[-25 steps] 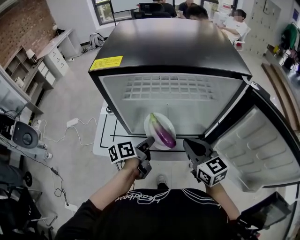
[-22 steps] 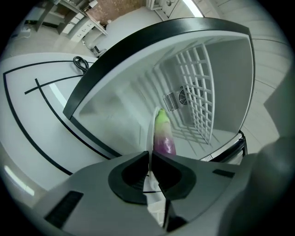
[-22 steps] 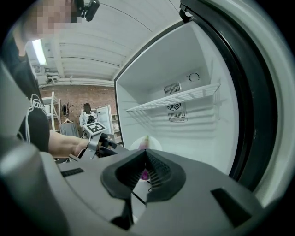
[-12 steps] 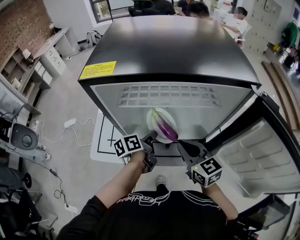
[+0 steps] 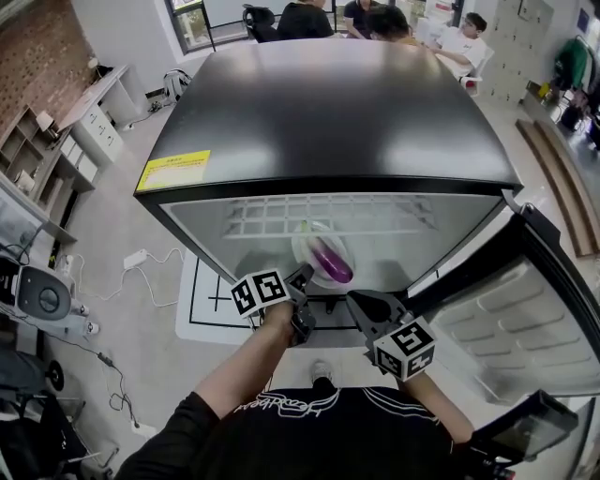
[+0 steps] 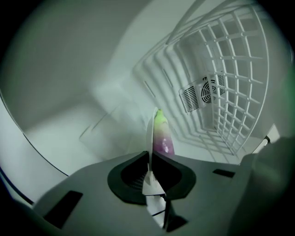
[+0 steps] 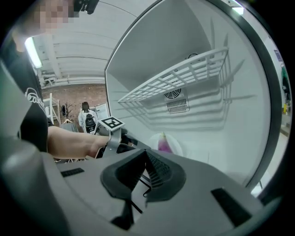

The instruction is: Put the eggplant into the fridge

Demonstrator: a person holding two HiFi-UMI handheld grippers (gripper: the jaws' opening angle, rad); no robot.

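Observation:
A purple eggplant [image 5: 330, 260] with a green tip lies on a white plate [image 5: 307, 249]. My left gripper [image 5: 305, 277] is shut on the plate's near rim and holds it inside the open fridge [image 5: 328, 103], below the wire shelf [image 5: 319, 217]. In the left gripper view the plate [image 6: 150, 133] shows edge-on between the jaws, with the eggplant [image 6: 162, 137] on its right side. My right gripper [image 5: 361, 302] hangs shut and empty just right of the plate, at the fridge's mouth. The right gripper view shows its pads [image 7: 152, 169] together, with the eggplant [image 7: 164, 143] beyond them.
The fridge door [image 5: 525, 309] stands open at the right. A wire shelf [image 6: 230, 83] and a fan vent [image 6: 203, 94] sit at the back of the compartment. Cables [image 5: 141, 262] lie on the floor at the left. People sit beyond the fridge [image 5: 375, 19].
Both grippers have moved forward and a little down toward the fridge. The plate with the eggplant has gone further in under the fridge's top edge.

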